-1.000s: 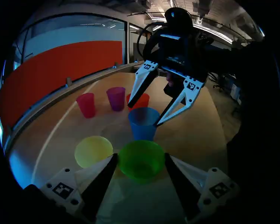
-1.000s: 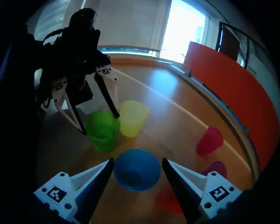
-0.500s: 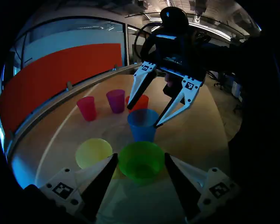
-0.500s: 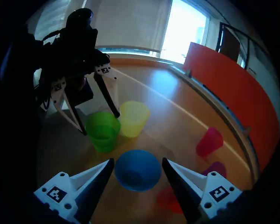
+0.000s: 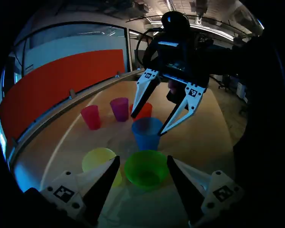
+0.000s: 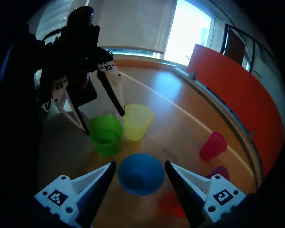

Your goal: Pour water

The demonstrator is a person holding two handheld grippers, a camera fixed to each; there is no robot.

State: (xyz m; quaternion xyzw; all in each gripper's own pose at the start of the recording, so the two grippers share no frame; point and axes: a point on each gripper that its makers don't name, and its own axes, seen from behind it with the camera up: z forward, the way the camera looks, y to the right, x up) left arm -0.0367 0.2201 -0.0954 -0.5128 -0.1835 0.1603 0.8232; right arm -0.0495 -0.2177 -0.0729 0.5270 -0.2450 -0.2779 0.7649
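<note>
A green cup point(image 5: 146, 171) stands on the wooden table between the wide-apart fingers of my left gripper point(image 5: 142, 157), which is open. A yellow cup point(image 5: 98, 160) stands just left of it. Beyond, a blue cup point(image 5: 147, 133) sits under the spread fingers of my right gripper point(image 5: 147, 124). In the right gripper view the blue cup point(image 6: 140, 178) lies between my right gripper's point(image 6: 139, 162) open fingers without being pressed. Farther off, the left gripper point(image 6: 105, 124) hangs over the green cup point(image 6: 105, 133), beside the yellow cup point(image 6: 136, 121). I cannot make out water in any cup.
A pink cup point(image 5: 91, 116), a purple cup point(image 5: 120, 109) and an orange-red cup point(image 5: 144, 110) stand behind the blue one, toward the table's raised edge rail point(image 5: 66, 99) and a red wall panel. A person's dark sleeves hold both grippers. Bare wood point(image 6: 169, 110) lies toward the window.
The left gripper has risen and drawn back slightly, so the green cup sits lower between its fingers. The right gripper and the blue cup have barely shifted. No cup was gripped.
</note>
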